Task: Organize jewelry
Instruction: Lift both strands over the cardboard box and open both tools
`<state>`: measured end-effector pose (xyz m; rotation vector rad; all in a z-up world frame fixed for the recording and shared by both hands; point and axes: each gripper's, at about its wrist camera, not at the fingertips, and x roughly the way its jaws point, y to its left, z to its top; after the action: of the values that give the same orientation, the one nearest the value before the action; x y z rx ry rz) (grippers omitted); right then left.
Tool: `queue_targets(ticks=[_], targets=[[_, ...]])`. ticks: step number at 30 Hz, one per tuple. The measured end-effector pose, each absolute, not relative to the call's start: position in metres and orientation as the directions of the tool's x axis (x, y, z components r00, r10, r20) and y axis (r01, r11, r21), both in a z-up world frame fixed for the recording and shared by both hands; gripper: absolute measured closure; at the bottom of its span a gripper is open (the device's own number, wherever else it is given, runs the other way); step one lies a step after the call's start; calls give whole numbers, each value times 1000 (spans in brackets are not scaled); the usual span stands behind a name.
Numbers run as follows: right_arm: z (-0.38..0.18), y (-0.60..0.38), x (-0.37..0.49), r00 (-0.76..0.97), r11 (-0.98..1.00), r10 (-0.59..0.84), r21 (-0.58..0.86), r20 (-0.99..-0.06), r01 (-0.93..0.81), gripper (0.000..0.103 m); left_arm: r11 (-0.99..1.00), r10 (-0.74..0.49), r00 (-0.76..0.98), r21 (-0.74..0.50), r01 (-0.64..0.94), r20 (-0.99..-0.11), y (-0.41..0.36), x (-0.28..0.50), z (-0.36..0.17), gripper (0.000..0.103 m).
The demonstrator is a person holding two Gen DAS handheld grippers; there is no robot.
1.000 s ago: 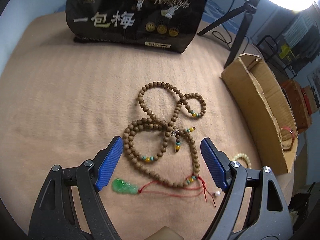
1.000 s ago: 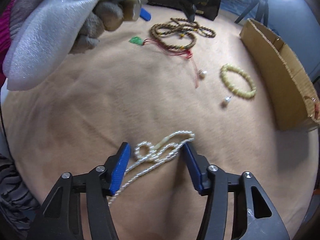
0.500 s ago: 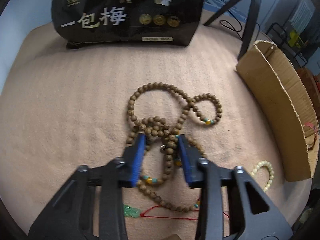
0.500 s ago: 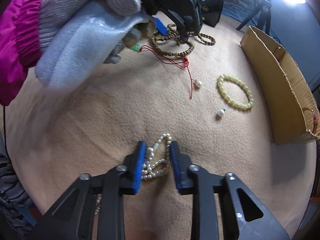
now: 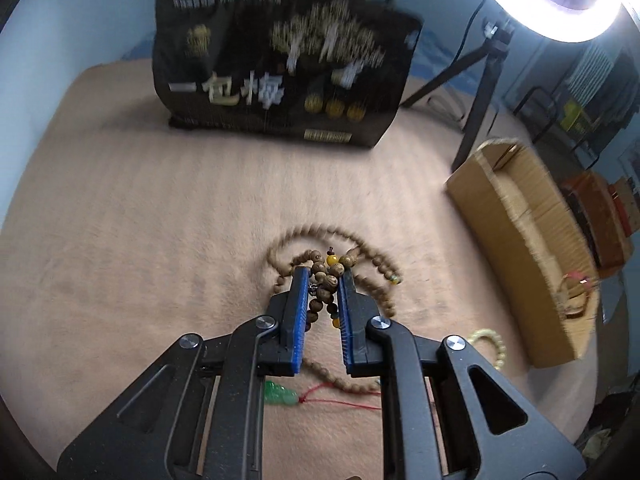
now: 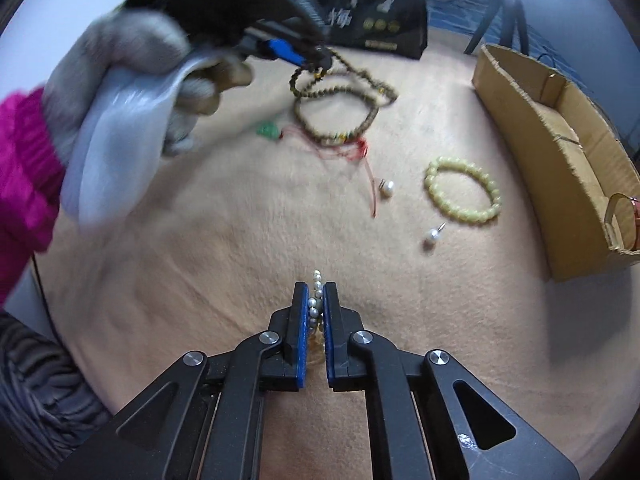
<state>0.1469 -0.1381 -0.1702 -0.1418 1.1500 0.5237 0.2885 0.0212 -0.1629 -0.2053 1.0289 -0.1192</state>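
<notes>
So the left gripper (image 5: 324, 280) has its jaws clamped on a bunch of the brown wooden bead necklace (image 5: 326, 280), and a few strands look lifted off the tan worktop (image 5: 140, 240) while the rest of the loop trails on the surface, though the blur makes it hard to say how much is actually up. Just beside that necklace, on the near side, sits a little green pendant (image 5: 280, 394) on a red cord (image 5: 340, 400). The right gripper (image 6: 315, 292) has its jaws pinched together on a pearl strand (image 6: 316, 280), with a few pearls poking out past the tips. Everything else is laid out relative to the wooden necklace: a pale yellow bead bracelet (image 6: 462, 190) lies well to its right, two loose pearl earrings (image 6: 387, 188) sit between the necklace and that bracelet, and the cardboard box (image 6: 552, 128) stands further right, past the bracelet, with some red-strapped thing hanging at its near end. Behind the necklace there's a black snack bag (image 5: 280, 80) standing upright. A grey-gloved hand (image 6: 132, 92) holds the left gripper.
</notes>
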Motion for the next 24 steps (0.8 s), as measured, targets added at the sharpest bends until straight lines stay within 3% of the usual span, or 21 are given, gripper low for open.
queue_targets(ticks=[11, 24], targets=[[-119, -161, 152, 405, 880, 407, 231, -819, -416, 98, 954, -246, 633, -300, 22, -734, 30, 263, -92, 90], [-59, -211, 173, 552, 910, 399, 241, -733, -338, 98, 937, -286, 699, -345, 59, -655, 25, 247, -46, 90]])
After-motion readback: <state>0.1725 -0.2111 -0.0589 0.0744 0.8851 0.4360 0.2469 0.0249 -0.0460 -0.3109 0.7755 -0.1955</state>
